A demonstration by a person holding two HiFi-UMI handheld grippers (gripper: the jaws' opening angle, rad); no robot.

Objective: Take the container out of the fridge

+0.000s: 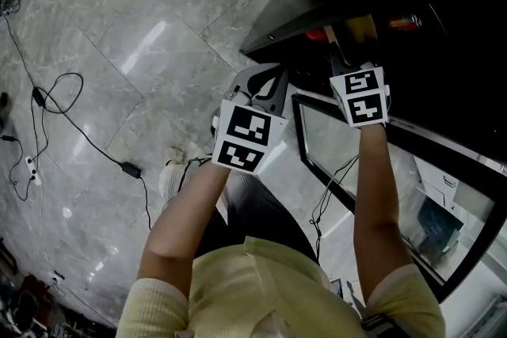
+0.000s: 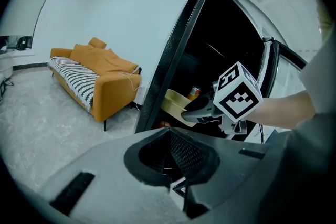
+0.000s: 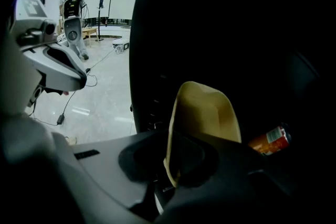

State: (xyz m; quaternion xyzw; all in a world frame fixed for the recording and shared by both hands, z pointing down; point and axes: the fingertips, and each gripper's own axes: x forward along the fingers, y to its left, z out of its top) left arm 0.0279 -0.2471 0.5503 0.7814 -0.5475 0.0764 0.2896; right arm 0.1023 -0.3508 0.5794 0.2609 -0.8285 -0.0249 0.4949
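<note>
1. Right gripper first: its jaws are drawn in narrow and pinch the near rim of the pale yellow plastic container.
2. That container is inside the dark interior of the black fridge, close to the doorway.
3. Near the container's right side, deeper in the dark, an orange drinks can lies tilted.
4. Over to the left gripper: it hangs outside the fridge, jaws together with nothing between them, pointing at the opening.
5. The glass-paned fridge door stands open under the right forearm.
6. Further out, a black power cable trails over the grey marble floor.
7. An orange sofa with a striped throw stands against the white wall.
</note>
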